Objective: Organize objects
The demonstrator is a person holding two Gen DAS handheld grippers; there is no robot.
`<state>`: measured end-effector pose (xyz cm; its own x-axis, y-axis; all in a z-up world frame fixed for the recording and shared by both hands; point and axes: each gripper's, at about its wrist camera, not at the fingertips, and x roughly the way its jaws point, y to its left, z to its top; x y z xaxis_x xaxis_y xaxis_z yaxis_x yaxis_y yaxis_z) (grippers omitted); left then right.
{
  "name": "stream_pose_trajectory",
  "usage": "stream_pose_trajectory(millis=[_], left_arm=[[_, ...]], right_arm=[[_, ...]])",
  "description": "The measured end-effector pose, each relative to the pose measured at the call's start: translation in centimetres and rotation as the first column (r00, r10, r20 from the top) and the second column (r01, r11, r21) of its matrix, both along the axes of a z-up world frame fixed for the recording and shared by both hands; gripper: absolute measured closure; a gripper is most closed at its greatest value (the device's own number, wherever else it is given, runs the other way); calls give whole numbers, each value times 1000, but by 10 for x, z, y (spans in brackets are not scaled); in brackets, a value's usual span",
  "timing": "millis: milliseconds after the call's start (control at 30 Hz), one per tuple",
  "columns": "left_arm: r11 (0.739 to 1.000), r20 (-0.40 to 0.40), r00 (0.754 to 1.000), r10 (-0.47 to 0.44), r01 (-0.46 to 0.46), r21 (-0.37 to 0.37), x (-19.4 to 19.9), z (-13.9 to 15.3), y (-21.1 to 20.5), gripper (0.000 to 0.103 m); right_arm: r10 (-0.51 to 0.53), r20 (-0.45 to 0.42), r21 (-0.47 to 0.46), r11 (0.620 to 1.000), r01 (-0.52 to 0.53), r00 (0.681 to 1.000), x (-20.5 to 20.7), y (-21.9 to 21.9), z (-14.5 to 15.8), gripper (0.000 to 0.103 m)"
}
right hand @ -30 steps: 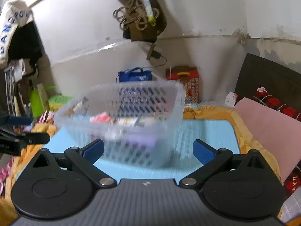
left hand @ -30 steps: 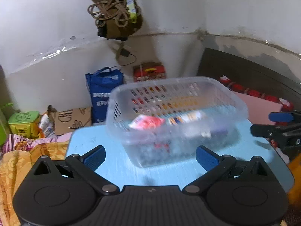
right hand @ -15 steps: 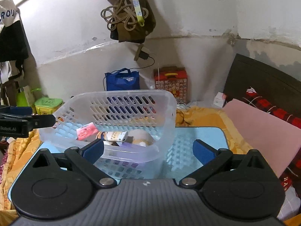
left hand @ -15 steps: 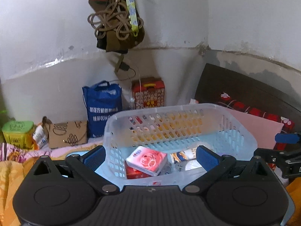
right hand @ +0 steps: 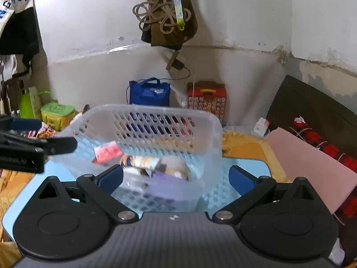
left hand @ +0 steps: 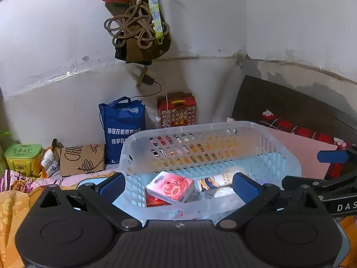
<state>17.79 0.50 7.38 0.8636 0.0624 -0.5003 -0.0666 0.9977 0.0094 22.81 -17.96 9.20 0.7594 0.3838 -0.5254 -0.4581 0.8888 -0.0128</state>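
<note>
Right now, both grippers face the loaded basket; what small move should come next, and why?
Probably reach the left gripper down to the pink tissue pack. Both grippers are open and empty, and that pack lies topmost in the clear basket, between the left fingers.

One basket at 12 o'clock, holding one pink tissue pack, one red packet, one printed tube. Beyond: one blue bag, one red box, one green tin, one cardboard box.

Translucent perforated plastic basket, glossy tissue pack, matt cardboard box
</note>
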Motion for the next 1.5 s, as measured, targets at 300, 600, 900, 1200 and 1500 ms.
stream_pose_trajectory(millis=[300, 600, 900, 1200, 1500], left_arm=[[1000, -5, 1000, 1, -1, -3, 8, -6, 6, 0], [1000, 22, 1000, 5, -5, -5, -1, -8, 7, 0], [1000, 6, 1000, 0, 0, -19, 2, -11, 10, 0], [1000, 10, 1000, -5, 6, -27, -1, -12, 13, 0], [999, 9, 1000, -13, 13, -35, -3, -15, 16, 0]], right_arm=[[-31, -62, 106, 994, 38, 998, 12, -3, -9, 0], [-42, -66, 125, 991, 50, 997, 11, -12, -18, 0], [-32, -49, 70, 997, 35, 998, 5, 4, -19, 0], [-29, -43, 76, 997, 33, 999, 1, 7, -18, 0], [-38, -36, 81, 996, 40, 999, -1, 10, -15, 0]])
